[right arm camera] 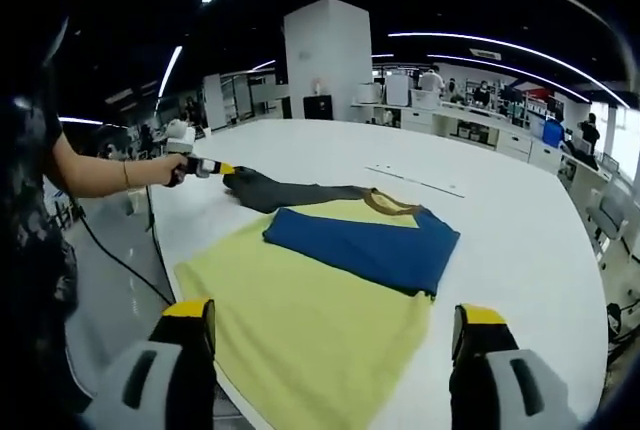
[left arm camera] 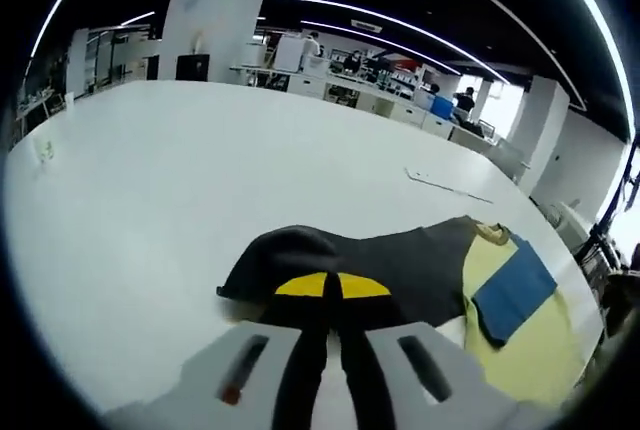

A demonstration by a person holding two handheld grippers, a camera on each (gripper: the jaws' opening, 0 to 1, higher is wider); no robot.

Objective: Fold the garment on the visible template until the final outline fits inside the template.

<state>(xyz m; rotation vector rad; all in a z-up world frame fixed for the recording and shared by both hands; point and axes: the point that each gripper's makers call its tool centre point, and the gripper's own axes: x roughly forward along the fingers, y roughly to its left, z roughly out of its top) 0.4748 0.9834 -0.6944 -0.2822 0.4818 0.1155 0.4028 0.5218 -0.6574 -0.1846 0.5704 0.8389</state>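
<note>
A large white table (right arm camera: 520, 220) stands in an open office under long ceiling light strips. On it lies a pale yellow rectangular cloth template (right arm camera: 300, 320), reaching to the table's near edge in the right gripper view. Across the template's far part rests a garment (right arm camera: 365, 245) of blue and dark grey fabric with a tan neckline. Its blue part lies folded flat on the template, while its dark grey part stretches off the template onto the bare table, out toward the left gripper (right arm camera: 222, 169).

In the left gripper view, the left gripper (left arm camera: 332, 287) has its yellow-tipped jaws pressed together on the edge of the garment (left arm camera: 400, 265), pinching the dark grey fabric. A person's hand (right arm camera: 176, 168) holds that gripper, the bare arm reaching in from the left of the right gripper view.

The right gripper (right arm camera: 335, 325) hovers above the near part of the template, its jaws spread wide apart and holding nothing.
</note>
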